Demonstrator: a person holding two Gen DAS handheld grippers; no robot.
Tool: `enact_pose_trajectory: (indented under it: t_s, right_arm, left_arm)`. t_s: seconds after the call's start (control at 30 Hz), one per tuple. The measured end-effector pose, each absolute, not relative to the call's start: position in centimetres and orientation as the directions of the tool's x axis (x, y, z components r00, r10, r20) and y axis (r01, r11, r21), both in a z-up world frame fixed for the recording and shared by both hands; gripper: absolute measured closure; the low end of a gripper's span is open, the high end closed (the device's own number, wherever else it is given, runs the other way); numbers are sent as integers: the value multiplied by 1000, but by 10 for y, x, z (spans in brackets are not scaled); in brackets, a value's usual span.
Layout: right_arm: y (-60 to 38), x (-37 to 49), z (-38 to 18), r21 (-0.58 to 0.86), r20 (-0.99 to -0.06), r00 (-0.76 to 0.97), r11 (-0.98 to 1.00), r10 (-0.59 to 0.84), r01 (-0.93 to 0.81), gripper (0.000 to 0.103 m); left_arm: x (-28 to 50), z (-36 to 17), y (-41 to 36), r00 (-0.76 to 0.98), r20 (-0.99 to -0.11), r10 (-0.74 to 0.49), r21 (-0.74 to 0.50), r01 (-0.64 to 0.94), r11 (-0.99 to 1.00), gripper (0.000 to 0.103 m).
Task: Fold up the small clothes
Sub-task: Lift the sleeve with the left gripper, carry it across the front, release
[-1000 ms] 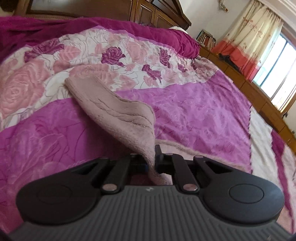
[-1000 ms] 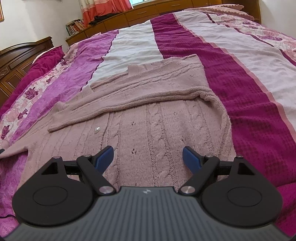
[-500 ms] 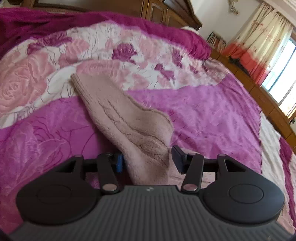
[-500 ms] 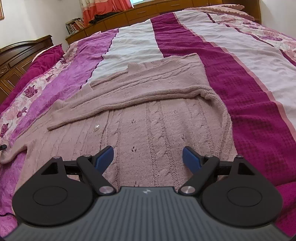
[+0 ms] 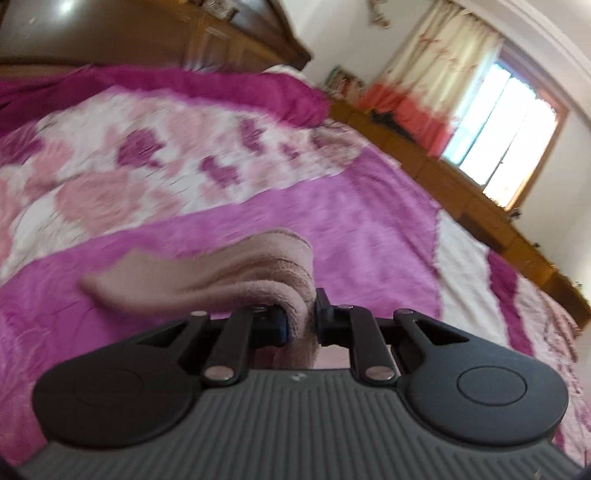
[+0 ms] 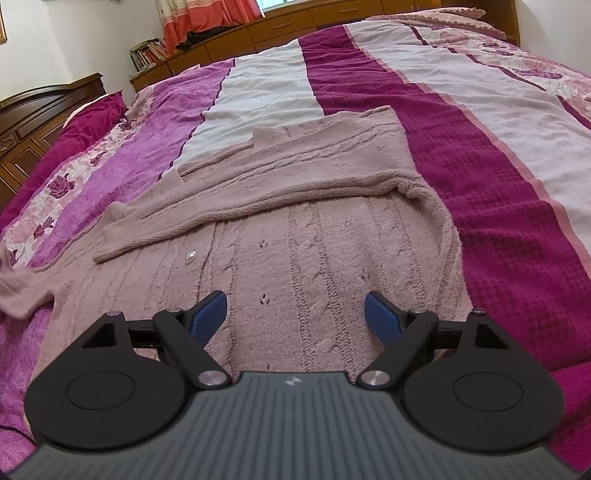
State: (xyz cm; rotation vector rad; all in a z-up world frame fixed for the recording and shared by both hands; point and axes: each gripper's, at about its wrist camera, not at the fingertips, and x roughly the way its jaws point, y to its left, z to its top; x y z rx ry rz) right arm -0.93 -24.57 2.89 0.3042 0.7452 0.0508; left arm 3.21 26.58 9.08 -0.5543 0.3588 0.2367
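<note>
A dusty-pink cable-knit sweater (image 6: 303, 258) lies flat on the bed, one sleeve (image 6: 229, 199) folded across its chest. My right gripper (image 6: 295, 314) is open and empty, hovering low over the sweater's body. My left gripper (image 5: 300, 323) is shut on the other sleeve (image 5: 236, 273) and holds it lifted above the purple bedspread, the cuff trailing left. That view is blurred by motion. The same sleeve shows at the far left of the right wrist view (image 6: 18, 291).
The bedspread (image 6: 498, 155) has magenta, white and floral stripes. A wooden headboard (image 5: 155, 33) stands behind the left gripper. A low wooden cabinet (image 5: 461, 192) runs under a curtained window (image 5: 502, 122). Books (image 6: 147, 53) sit on a shelf.
My left gripper opened around the sleeve, then shut on it again and lifted it, swinging right. The sleeve end at the left of the right wrist view has shifted. The right gripper stayed still.
</note>
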Motion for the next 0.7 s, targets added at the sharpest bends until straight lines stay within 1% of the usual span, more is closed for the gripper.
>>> enact_pose_trajectory:
  t_s: [0.17,0.3,0.43,0.57,0.7]
  right_arm:
    - [-249,-13,29,303,-653,740,951,158,64,16]
    - [-252,-15,29,314,-649,744,947,159,71,16]
    - [-253,-16,29,319,-645,747,945,160,73,16]
    - [-254,-18,28,320,-644,748,945,161,73,16]
    - [-255,-20,28,323,-641,750,944,162,72,16]
  left_arm:
    - [41,116,227,940,-334,71,-473,-232,850,87]
    - [50,122,194,944,-330,6,-476,-172,862,87]
    - [54,118,160,937,-344,-57,-464,-117,878,87]
    - [58,106,124,919,-376,-122,-441,-62,895,87]
    - [62,91,103,896,-416,-157,-422,-37,906,87]
